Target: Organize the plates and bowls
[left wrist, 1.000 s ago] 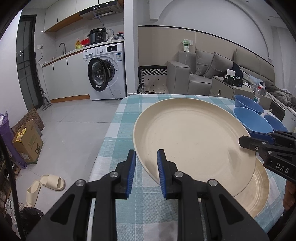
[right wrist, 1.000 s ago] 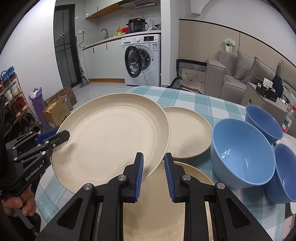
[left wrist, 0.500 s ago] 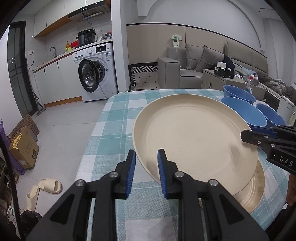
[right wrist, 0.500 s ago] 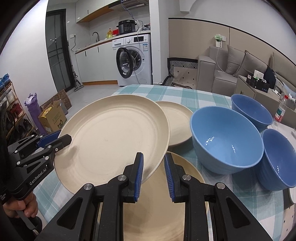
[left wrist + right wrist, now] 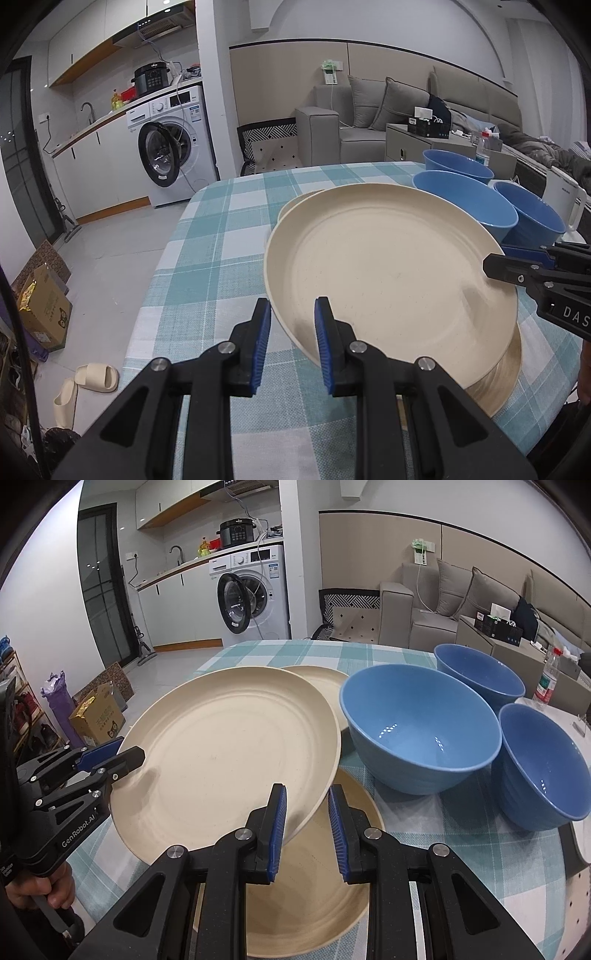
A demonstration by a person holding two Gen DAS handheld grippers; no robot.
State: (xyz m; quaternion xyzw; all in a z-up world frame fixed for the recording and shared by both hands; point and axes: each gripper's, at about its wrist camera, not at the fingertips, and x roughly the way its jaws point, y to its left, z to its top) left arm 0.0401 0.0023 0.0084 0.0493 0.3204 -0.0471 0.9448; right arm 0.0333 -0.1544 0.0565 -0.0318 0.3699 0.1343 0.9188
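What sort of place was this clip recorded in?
Most likely a small open-plan home: a white front-loading washing machine under a kitchen counter with a sink tap, a grey fabric sofa just beyond, and a table under a teal checked tablecloth.

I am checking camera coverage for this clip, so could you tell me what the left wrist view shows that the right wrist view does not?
Only the left wrist view shows the pale slippers on the floor and the white appliance at the table's far edge.

Only the right wrist view shows the bowls' insides, the plastic bottle, the purple bag and the hand holding the left gripper.

Both show the large beige plate clamped at opposite rims by the left gripper and the right gripper, two more beige plates, three blue bowls, the checked tablecloth and the washing machine.
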